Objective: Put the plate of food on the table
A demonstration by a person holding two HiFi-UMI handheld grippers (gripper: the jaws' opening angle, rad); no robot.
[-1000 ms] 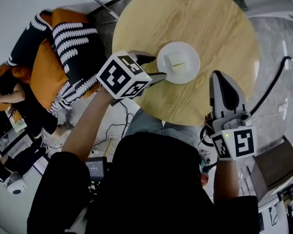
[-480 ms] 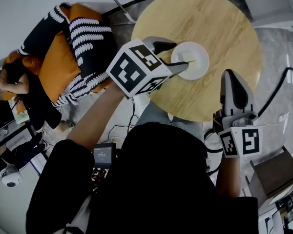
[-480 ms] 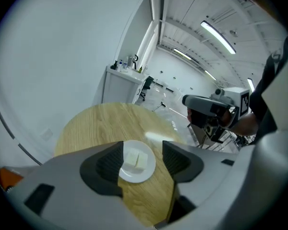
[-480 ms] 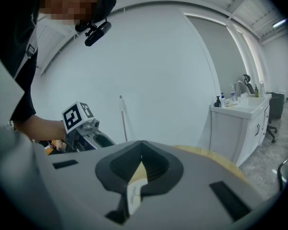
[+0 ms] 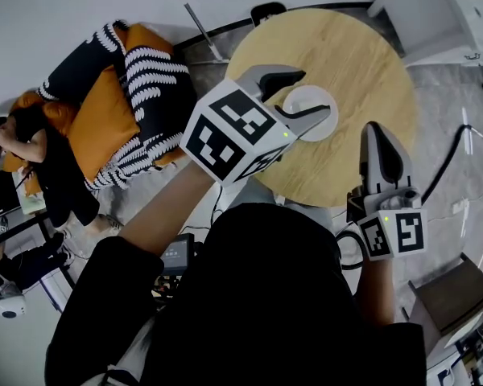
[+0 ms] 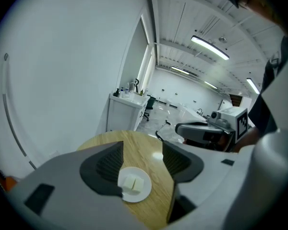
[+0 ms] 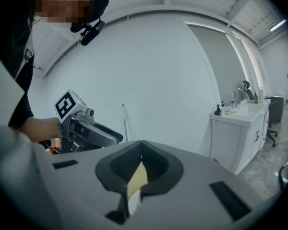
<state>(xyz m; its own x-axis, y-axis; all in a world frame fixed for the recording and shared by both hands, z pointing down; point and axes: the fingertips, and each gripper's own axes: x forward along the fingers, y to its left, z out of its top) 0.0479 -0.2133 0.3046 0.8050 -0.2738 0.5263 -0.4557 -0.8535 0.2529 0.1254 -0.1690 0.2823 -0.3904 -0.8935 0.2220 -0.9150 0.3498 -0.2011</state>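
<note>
Below L tool (image 6: 142, 152), jaws apart, plate (image 6: 135, 198) sits on table (image 6: 98, 141); R tool (image 7: 141, 150) clenched.

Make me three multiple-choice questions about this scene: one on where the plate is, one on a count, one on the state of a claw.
1. Where is the plate?
A. on the round wooden table
B. on the floor
C. on a chair

2. How many pale food pieces lie on it?
A. one
B. two
C. five

3. The left claw is:
A. shut on the plate
B. open
C. shut and empty

Answers:
1 A, the plate rests flat on the wood.
2 B, two pale blocks sit side by side.
3 B, its jaws stand apart in the left gripper view.
</note>
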